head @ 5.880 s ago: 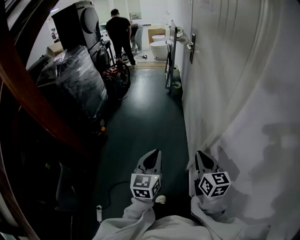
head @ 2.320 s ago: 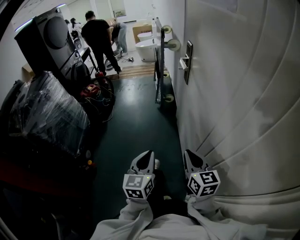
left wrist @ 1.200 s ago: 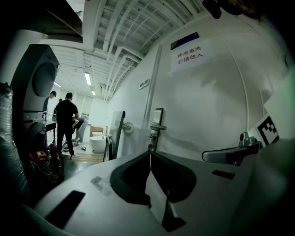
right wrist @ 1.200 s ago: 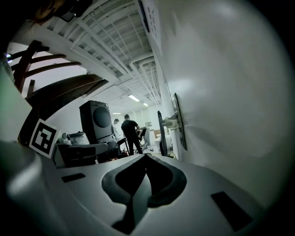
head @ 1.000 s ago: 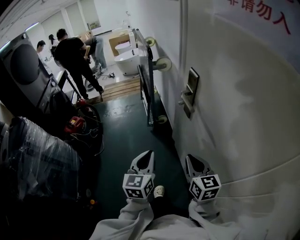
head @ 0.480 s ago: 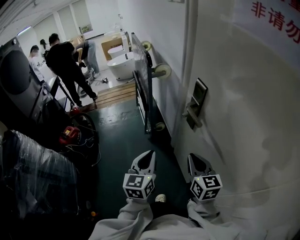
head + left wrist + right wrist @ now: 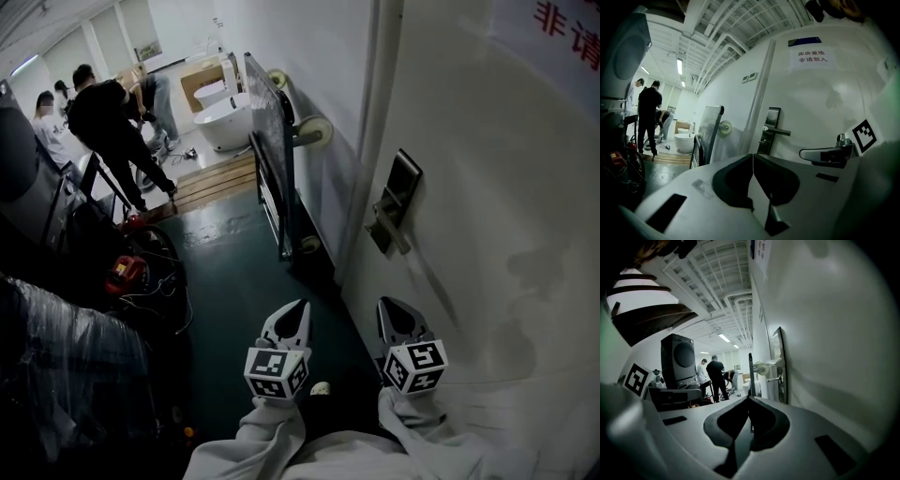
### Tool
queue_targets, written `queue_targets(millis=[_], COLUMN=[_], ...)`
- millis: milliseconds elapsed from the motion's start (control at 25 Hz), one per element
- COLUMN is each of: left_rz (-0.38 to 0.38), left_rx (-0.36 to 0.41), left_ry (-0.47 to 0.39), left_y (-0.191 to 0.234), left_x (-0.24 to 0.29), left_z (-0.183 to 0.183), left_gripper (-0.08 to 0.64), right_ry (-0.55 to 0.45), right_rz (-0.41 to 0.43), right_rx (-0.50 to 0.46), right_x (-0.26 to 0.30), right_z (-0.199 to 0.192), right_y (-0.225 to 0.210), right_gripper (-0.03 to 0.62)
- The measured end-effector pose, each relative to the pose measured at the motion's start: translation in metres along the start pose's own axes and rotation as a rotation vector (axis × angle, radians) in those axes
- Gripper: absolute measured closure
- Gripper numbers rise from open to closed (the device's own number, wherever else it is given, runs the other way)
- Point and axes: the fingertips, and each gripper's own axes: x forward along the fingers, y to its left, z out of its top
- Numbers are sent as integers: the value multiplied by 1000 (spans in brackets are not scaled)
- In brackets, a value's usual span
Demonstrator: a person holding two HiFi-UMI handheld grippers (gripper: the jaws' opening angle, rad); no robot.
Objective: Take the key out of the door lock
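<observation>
The door lock (image 7: pixel 401 199) is a dark plate with a lever handle (image 7: pixel 386 234) on the white door (image 7: pixel 487 225) at the right. In the left gripper view the lock plate (image 7: pixel 771 123) and its handle (image 7: pixel 778 132) lie ahead. A small piece (image 7: pixel 762 141) sticks out under the handle; I cannot tell if it is the key. My left gripper (image 7: pixel 302 306) (image 7: pixel 753 155) is shut and empty. My right gripper (image 7: pixel 383 303) (image 7: pixel 749 398) is also shut and empty, close beside the door, with the lock plate (image 7: pixel 779 365) ahead of it. Both are short of the lock.
A glass panel on a wheeled rack (image 7: pixel 272 150) leans against the wall beyond the door. Further off stand a white bathtub (image 7: pixel 220 117) and people (image 7: pixel 108 122). Plastic-wrapped goods (image 7: pixel 66 347), a red tool (image 7: pixel 125 273) and cables line the left of the dark green floor (image 7: pixel 244 281).
I have moved along the corridor: the door lock has come nearer and lower in the head view, and the wrapped goods slid off to the left. Both grippers stay shut, side by side.
</observation>
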Motion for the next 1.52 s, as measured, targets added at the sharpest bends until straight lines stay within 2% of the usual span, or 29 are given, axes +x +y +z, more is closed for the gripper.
queue_targets(millis=[120,280,720,880,1240,1440,1520], left_rz=[3,-7,-90,-126,-183,-207,-232], left_rx=[-17,5,-52,-110,-337,-414,-469], left_ry=[15,22,11,16,33,34,37], left_y=[1,0,-13,-20,-23,-23,-23], left_x=[-4,0,51,74,128,153,164], left_z=[-10,-12,1,5,1,3,4], left_gripper=[543,545,543,543,543,543,543], right_ry=[15,19,37,47,80,87,86], right_rz=[-5,-11,0,-3,-1,-9,-10], right_rx=[-1,-19,-45,-39,-25,-50,-54], right_x=[4,14,22,26,44,53,58], right_z=[-6,-7,-4,-3,-7,-3,-3], right_y=[2,2,-10,-22,-49,-59,-61], right_gripper=[540,540,540,540,540,540,540])
